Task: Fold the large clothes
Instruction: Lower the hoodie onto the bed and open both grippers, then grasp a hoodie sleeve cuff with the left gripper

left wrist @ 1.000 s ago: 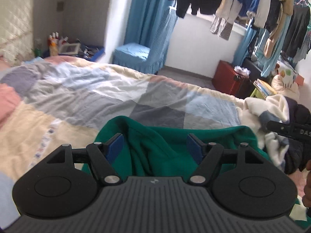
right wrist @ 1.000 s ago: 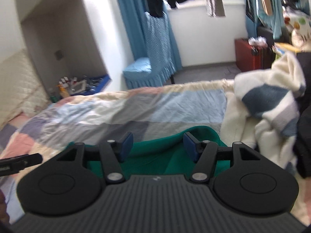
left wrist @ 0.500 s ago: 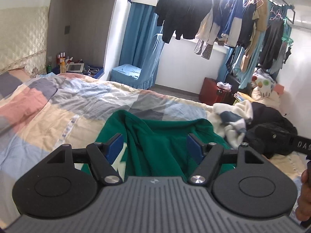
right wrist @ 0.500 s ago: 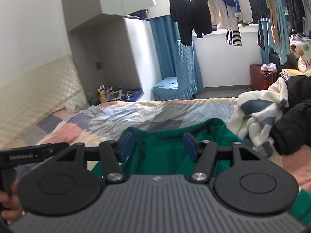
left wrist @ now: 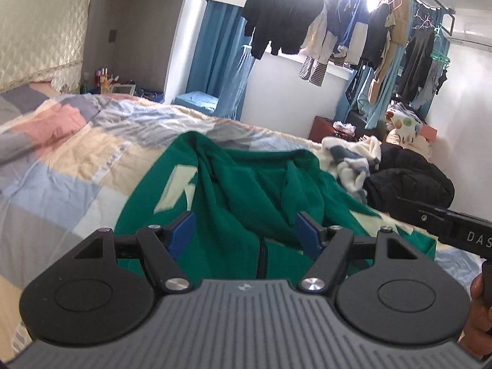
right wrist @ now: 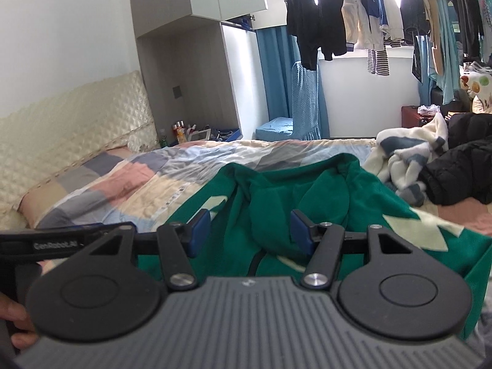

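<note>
A large green garment [left wrist: 246, 190] with cream patches lies crumpled on the patchwork quilt [left wrist: 70, 166], its collar end toward the far side of the bed. In the left wrist view my left gripper [left wrist: 246, 233] hovers over the garment's near part, jaws open, with nothing between the blue pads. My right gripper [left wrist: 446, 227] shows at the right edge, held by a hand. In the right wrist view my right gripper [right wrist: 250, 230] is also open above the green garment [right wrist: 307, 190], and the left gripper [right wrist: 61, 241] reaches in from the left.
A white-and-blue fleece [right wrist: 406, 156] and a black jacket [right wrist: 461, 169] are heaped at the bed's right side. Clothes hang on a rail [left wrist: 338, 21] by the window. A blue-covered chair [right wrist: 295, 117] and a padded headboard [right wrist: 61, 129] border the bed.
Both grippers have drawn back from the garment's far edge. Much more of the green cloth and its cream patches now shows. Both pairs of jaws kept the same width.
</note>
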Available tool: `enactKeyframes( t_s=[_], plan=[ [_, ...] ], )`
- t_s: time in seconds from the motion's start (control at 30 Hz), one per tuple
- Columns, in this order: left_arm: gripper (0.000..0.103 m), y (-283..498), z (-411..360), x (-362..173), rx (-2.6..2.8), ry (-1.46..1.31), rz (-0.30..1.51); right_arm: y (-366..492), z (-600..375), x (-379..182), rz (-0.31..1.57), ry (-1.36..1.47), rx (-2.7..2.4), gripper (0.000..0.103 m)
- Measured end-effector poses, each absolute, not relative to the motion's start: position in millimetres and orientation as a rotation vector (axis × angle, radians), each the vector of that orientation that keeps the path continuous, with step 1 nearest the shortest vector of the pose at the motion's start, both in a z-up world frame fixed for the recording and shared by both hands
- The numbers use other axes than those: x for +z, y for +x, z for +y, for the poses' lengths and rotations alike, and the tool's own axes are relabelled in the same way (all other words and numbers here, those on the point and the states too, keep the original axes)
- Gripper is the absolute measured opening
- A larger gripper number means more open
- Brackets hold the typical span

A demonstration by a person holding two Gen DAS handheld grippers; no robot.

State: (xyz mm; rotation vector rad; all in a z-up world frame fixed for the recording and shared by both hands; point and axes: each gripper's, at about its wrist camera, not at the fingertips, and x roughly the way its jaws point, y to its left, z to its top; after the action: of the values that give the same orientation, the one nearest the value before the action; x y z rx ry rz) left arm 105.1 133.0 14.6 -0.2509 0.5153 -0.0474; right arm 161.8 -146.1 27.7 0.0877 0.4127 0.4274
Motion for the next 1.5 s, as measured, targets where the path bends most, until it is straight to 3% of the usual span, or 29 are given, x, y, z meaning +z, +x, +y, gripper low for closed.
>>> enactKeyframes(
  t_s=[0.5, 1.17, 1.5],
  plan=[
    [0.076, 89, 140, -47, -0.064, -0.262, 0.508, 125, -146, -41, 0.47, 0.158, 0.437, 0.06],
    [0.077, 125, 170, -102, 0.162, -0.333, 0.616, 141, -146, -89, 0.651, 0.247, 0.415, 0.06],
    [0.078, 126, 170, -116, 0.394, -0.228, 0.595, 155, -135, -111, 0.724, 0.199, 0.412, 0.06]
  ],
)
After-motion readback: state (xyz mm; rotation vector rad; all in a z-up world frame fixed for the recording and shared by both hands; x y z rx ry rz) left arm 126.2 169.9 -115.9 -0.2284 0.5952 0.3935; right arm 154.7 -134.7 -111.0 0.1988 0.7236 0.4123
